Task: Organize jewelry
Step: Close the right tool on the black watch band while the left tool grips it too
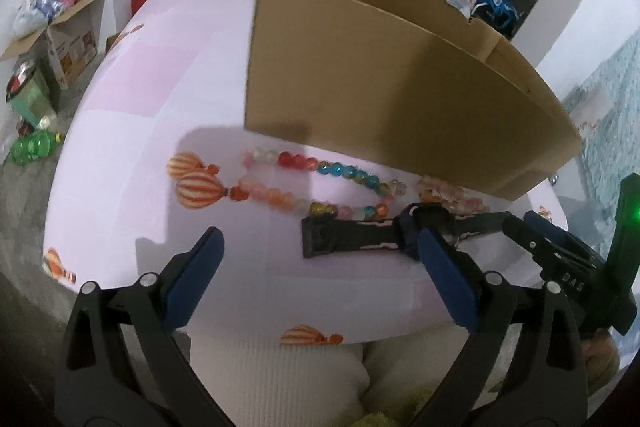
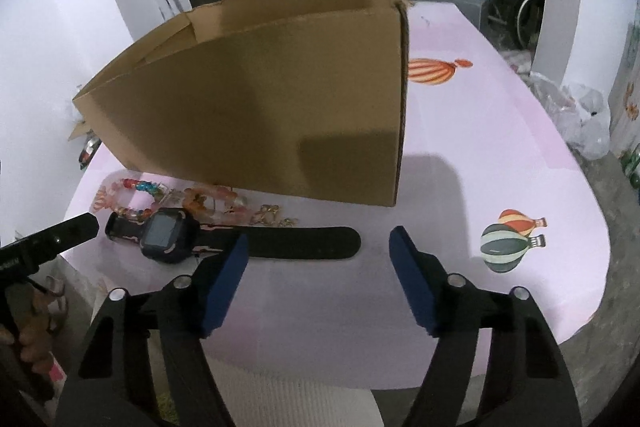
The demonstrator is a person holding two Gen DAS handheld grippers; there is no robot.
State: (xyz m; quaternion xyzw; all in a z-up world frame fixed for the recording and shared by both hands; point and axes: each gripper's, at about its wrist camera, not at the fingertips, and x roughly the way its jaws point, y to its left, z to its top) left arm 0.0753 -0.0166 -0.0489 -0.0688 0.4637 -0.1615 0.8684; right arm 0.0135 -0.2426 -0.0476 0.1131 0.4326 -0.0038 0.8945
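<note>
both tongs, the left gripper (image 1: pixel 320 251) and right gripper (image 2: pixel 318 251), gape empty over the table's near edge, poised toward the smartwatch (image 2: pixel 168 239) and bead necklace (image 1: pixel 304 183) beside the cardboard box (image 2: pixel 280 107).

A black watch (image 2: pixel 168 239) lies flat with its strap stretched out. Behind it lie a multicoloured bead necklace (image 1: pixel 316 183) and pale pink beads (image 2: pixel 216 201), just before the open cardboard box (image 2: pixel 260 99).

A table covered in pale pink cloth printed with hot-air balloons (image 1: pixel 132 99) fills the middle of both views. An open brown cardboard box (image 1: pixel 384 75) stands at its upper centre. Just below the box lie a loop of multicoloured glass beads (image 1: pixel 320 183), a cluster of pale peach beads (image 2: pixel 216 201) and a black-strapped wristwatch with a square dark face (image 2: pixel 168 235).
</note>
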